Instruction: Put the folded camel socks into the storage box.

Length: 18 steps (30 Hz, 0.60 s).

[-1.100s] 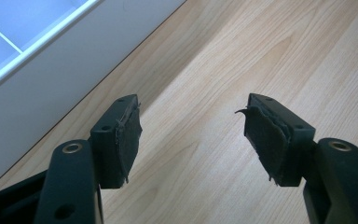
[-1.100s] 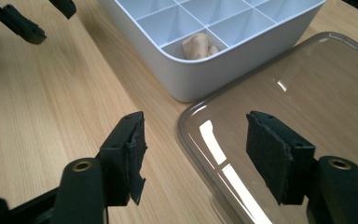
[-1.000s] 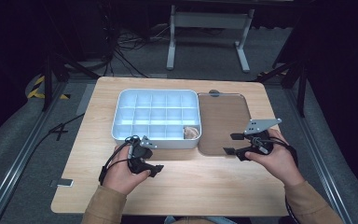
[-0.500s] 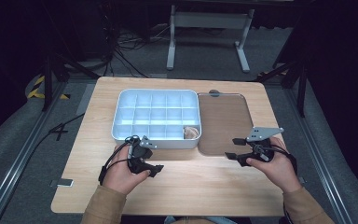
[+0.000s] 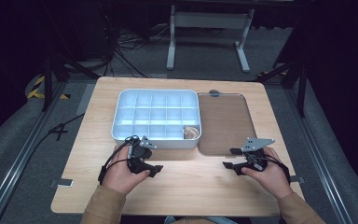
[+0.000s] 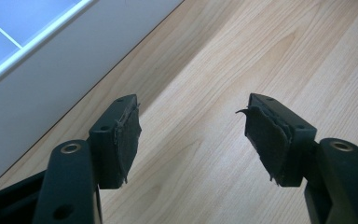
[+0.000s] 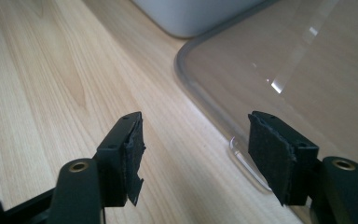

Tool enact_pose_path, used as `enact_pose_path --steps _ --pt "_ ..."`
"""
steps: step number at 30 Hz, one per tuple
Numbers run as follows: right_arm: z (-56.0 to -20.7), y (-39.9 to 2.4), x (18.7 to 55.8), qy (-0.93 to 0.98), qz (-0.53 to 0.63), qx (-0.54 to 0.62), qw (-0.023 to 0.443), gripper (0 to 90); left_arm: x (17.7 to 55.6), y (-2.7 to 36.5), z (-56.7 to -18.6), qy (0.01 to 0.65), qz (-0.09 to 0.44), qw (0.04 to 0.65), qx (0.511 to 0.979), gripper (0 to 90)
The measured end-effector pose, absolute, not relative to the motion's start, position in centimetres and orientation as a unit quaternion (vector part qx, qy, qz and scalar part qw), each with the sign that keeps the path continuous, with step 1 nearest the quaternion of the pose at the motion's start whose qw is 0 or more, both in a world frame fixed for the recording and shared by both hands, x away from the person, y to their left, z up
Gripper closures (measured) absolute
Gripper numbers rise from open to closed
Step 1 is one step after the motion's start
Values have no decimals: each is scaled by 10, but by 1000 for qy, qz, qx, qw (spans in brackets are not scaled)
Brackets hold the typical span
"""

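A white compartment box (image 5: 156,116) sits mid-table, with a small tan object (image 5: 191,132) in its near right cell. A clear lid (image 5: 223,121) lies flat on the table to its right. My left gripper (image 5: 154,164) rests on the wood just in front of the box, jaws open and empty; the box wall (image 6: 51,74) rises beside its left pad. My right gripper (image 5: 230,158) is low at the lid's near edge, open and empty, and the lid's rounded corner (image 7: 200,79) lies ahead of its jaws.
The wooden table (image 5: 186,191) has bare room along its front between the two hands. A metal stand (image 5: 205,32) and cables sit on the floor beyond the far edge. Dark floor drops off at both sides.
My right gripper has come down and back toward the near edge, settling low beside the lid. The left gripper has stayed where it was.
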State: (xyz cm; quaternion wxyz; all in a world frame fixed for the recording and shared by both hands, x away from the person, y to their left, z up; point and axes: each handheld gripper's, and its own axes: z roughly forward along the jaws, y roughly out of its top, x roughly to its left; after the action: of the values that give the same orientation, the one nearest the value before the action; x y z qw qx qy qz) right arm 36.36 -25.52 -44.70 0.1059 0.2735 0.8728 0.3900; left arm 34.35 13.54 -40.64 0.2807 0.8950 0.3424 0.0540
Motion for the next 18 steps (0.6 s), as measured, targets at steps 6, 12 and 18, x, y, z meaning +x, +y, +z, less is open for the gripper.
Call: enact_pose_path --steps 6,12,18 --pt "-460 -251 361 880 380 268 96 358 344 135 -408 340 51 277 897 357" --pt "-471 -246 356 883 382 260 86 354 345 134 -410 337 45 275 899 350" --pt "-477 -239 349 890 384 231 84 352 345 133 -413 331 35 262 906 340"
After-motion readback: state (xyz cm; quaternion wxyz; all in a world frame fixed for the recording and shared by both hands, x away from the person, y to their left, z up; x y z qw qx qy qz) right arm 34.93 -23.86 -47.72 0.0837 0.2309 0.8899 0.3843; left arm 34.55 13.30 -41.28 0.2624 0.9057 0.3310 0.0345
